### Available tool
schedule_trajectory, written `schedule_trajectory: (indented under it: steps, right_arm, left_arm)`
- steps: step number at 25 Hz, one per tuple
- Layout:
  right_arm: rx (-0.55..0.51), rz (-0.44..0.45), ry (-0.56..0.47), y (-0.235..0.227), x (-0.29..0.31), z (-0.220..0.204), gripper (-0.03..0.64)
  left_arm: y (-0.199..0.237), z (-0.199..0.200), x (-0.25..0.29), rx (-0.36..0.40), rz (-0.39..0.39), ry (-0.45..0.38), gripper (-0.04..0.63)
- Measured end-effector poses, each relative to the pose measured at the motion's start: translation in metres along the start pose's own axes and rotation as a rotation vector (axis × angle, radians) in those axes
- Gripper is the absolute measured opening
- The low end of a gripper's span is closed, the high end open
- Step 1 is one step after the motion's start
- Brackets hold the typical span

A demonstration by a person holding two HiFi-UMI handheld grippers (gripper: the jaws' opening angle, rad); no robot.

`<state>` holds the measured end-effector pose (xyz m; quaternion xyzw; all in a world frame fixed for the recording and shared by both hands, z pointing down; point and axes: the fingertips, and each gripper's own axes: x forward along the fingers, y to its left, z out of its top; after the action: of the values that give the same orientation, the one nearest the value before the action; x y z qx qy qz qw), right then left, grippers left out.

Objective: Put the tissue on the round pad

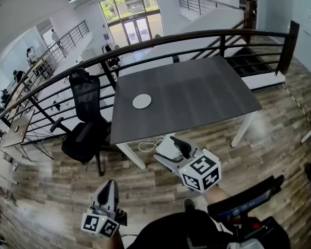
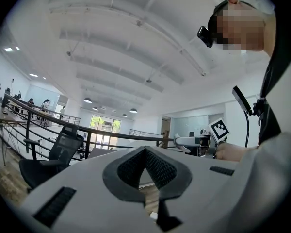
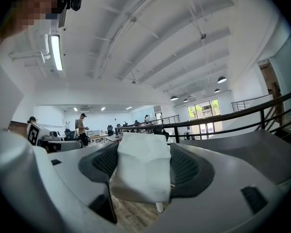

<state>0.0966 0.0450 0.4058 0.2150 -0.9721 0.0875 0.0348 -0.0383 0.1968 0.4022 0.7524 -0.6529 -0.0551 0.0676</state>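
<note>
Right gripper (image 3: 142, 148) has its jaws set wide around a folded white tissue (image 3: 140, 171), which fills the gap between the two dark ribbed pads (image 3: 186, 166) and is pressed by both. It points about level over the wooden floor (image 1: 259, 154), short of the table's near edge.

Left gripper (image 2: 145, 150) has its jaw tips drawn together, with nothing between them. In the head view it sits at about 7 o'clock from the right gripper, low in the picture and well apart from the table.

The dark grey table (image 1: 197, 97) lies beyond both grippers. On it rests the white round pad (image 1: 141, 101), near the left end of the table and at about 11 o'clock from the right gripper. The pad is bare, and the tissue is well apart from it.

A black office chair (image 1: 85, 126) stands at about 9 o'clock from the table, just beside its left end. A dark railing (image 1: 160, 40) curves behind the table at 12 o'clock. A pale cable (image 1: 146, 146) loops on the floor under the table's near edge, close to the right gripper.
</note>
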Motion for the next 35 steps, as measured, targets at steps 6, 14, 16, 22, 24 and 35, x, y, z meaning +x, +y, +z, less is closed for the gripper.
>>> schedule_trajectory:
  steps: [6, 14, 16, 22, 24, 35]
  right_arm:
    - [0.016, -0.001, -0.016, -0.047, 0.004, 0.008, 0.334]
    - [0.016, 0.023, -0.020, -0.094, 0.011, 0.011, 0.334]
    - [0.018, 0.034, -0.013, -0.102, 0.011, 0.008, 0.334]
    - [0.037, 0.034, -0.003, -0.123, 0.015, 0.006, 0.334]
    - [0.037, 0.039, -0.003, -0.127, 0.019, 0.008, 0.334]
    - [0.050, 0.016, 0.014, -0.149, 0.083, 0.009, 0.334]
  left_arm:
    - [-0.010, 0.003, 0.046, 0.029, -0.007, 0.021, 0.003]
    - [-0.019, -0.005, 0.094, 0.043, 0.013, 0.030, 0.003]
    - [-0.021, -0.009, 0.105, 0.045, 0.017, 0.037, 0.003]
    - [-0.030, -0.007, 0.132, 0.061, 0.005, 0.054, 0.003]
    - [-0.030, -0.005, 0.139, 0.065, 0.002, 0.053, 0.003]
    - [0.028, -0.004, 0.182, 0.032, -0.023, 0.060, 0.003]
